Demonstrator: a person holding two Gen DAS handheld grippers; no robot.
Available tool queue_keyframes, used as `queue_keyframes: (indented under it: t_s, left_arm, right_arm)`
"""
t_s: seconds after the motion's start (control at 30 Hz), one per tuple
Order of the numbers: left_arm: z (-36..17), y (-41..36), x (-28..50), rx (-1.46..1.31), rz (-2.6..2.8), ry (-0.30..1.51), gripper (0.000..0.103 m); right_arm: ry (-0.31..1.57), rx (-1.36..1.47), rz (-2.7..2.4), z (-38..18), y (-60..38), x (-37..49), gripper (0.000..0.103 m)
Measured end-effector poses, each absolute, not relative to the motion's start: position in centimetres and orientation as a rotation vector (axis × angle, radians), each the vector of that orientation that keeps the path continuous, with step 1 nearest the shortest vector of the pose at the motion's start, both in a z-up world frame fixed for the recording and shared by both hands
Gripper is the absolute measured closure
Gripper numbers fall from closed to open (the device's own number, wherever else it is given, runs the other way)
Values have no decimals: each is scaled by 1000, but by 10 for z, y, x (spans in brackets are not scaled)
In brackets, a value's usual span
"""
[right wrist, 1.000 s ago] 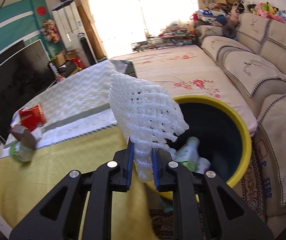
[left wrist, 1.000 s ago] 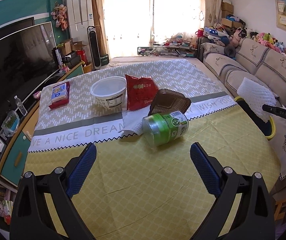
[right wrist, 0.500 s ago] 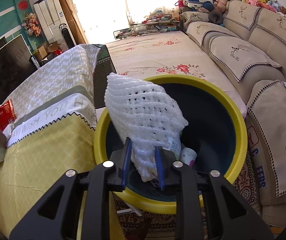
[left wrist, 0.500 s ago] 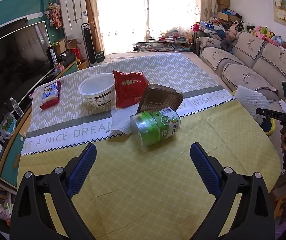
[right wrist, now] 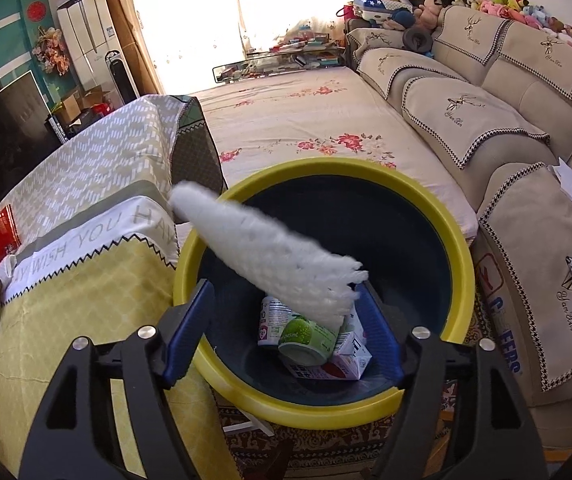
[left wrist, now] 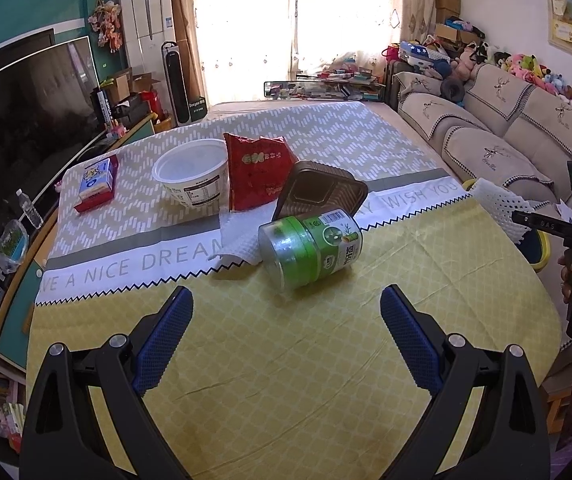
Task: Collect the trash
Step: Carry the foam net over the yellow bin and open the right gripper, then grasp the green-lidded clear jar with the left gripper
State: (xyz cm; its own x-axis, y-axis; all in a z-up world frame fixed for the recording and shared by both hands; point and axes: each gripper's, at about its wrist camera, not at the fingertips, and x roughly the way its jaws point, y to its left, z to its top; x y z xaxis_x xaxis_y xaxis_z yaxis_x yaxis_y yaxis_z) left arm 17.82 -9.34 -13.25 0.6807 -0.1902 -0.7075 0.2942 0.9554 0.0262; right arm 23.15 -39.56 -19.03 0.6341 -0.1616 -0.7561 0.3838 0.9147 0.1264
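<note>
White foam net (right wrist: 274,260), blurred, hangs over the yellow-rimmed bin (right wrist: 455,240) w/ a green can (right wrist: 305,338) & cartons inside; right gripper (right wrist: 282,330) fingers, pinching it a sec ago, have just been opening, now spread, net loose between them. Left gripper (left wrist: 286,330) fingers spread, empty, above the desk (left wrist: 286,360), green jar (left wrist: 309,246), brown tray (left wrist: 319,194), red bag (left wrist: 256,170) & white bowl (left wrist: 192,174) ahead.
</note>
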Motion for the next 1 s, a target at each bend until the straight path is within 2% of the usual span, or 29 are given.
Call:
queue_keyframes:
  t_s: [0.43,1.0]
  left_arm:
    - [-136,-96,185,168,-332,778,10]
    - [-154,-123,255,361,-675,778,10]
  right_arm:
    - [760,289,-327,-166,-395,217,31]
    - [794,301,-290,-176,-386,226,31]
